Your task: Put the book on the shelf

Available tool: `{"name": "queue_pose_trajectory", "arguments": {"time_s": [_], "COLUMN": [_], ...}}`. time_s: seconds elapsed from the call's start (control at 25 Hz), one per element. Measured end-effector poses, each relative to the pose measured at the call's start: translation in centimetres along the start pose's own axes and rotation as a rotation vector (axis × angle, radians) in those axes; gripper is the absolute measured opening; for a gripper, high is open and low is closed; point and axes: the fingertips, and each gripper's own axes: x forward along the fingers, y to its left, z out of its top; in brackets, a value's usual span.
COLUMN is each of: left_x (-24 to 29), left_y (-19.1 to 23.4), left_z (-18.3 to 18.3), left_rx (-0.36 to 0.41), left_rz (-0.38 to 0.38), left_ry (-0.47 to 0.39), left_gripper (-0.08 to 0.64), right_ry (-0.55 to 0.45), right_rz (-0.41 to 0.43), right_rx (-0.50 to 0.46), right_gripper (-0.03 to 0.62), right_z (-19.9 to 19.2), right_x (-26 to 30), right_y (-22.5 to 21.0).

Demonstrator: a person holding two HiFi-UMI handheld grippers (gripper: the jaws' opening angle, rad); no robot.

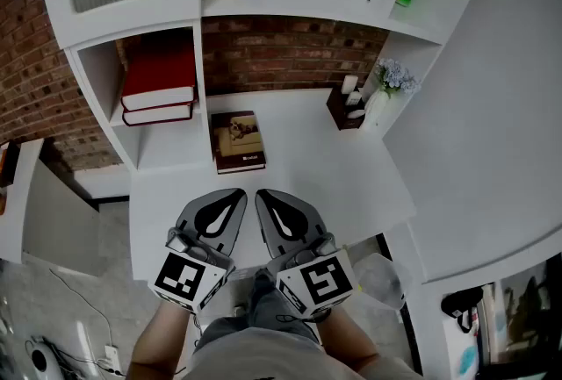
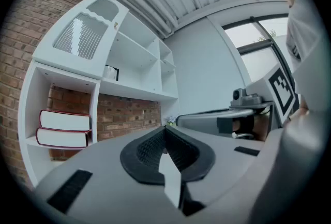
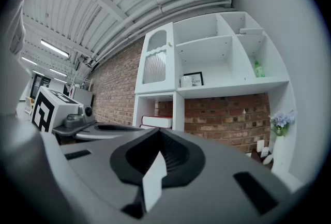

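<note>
two grippers are held side by side over the near edge of the white desk (image 1: 351,176), both level, both with jaws pressed together on nothing: left gripper (image 1: 230,204), right gripper (image 1: 270,204). the book (image 1: 238,141) is seen lying flat, cover up, on the desk ahead of them, apart from both and just right of the shelf (image 1: 198,71) upright. in the lower left compartment two red books (image 1: 158,87) are stacked flat, with some room seen above the stack. the task is judged not yet begun, the reach for the book being the step in hand. jaws are to be opened before the approach, since closed tips would only push the book away. a flat book gives little to bite, so its near short edge is best taken, one jaw slid under and one over; the other gripper may be set against the far edge to stop sliding. the cover is to be clamped together with the pages, or it may flap open when lifted. the vase (image 1: 376,104) at the right is well clear of the path.
</note>
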Motion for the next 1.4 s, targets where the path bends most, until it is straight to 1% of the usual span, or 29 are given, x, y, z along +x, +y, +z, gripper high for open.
{"name": "queue_pose_trajectory", "arguments": {"time_s": [0.44,0.6,1.08,1.4], "left_x": [-0.3,-0.2,1.3,3.2], "left_y": [0.5,0.5,0.8,2.1], "left_z": [-0.1,-0.4,-3.3,-5.1], "left_rx": [-0.002,-0.008,-0.042,-0.072], "left_rz": [0.01,0.01,0.005,0.013], "left_ry": [0.0,0.008,0.06,0.097], "left_gripper": [0.014,0.014,0.014,0.014], "right_ry": [-0.003,0.0,0.055,0.092], "right_rz": [0.007,0.002,-0.014,-0.006], "right_rx": [-0.003,0.019,0.065,0.081], "right_gripper": [0.009,0.009,0.009,0.009], "right_z": [0.0,-0.3,-3.2,-4.8], "right_x": [0.4,0.4,1.3,3.1], "right_y": [0.3,0.1,-1.5,-3.1]}}
